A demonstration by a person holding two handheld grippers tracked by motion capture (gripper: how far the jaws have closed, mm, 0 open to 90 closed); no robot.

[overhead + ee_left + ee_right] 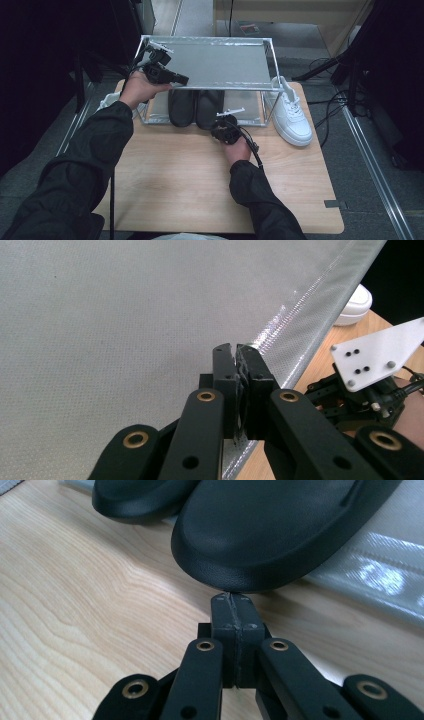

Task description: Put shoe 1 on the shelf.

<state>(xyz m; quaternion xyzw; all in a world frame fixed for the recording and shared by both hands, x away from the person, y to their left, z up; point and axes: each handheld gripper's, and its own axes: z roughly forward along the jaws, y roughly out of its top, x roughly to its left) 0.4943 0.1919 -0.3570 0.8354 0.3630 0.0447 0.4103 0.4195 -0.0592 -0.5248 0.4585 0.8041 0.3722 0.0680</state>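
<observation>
A silver shoe rack (220, 62) stands at the back of the wooden table (190, 175). Two black shoes (181, 106) (209, 107) sit side by side on its lower shelf, toes toward me. My right gripper (225, 131) lies low on the table in front of them. In the right gripper view its shut jaws (231, 597) point at the toe of the nearer black shoe (280, 525), tips at or just short of it. My left gripper (182, 79) is held at the rack's front left corner, shut (235, 347) with nothing in it, over the grey top shelf (100, 340).
A white sneaker (290, 112) stands on the table to the right of the rack, its toe toward me. The right gripper's white plate (375, 360) appears in the left gripper view below the shelf edge. Dark stands and cables surround the table.
</observation>
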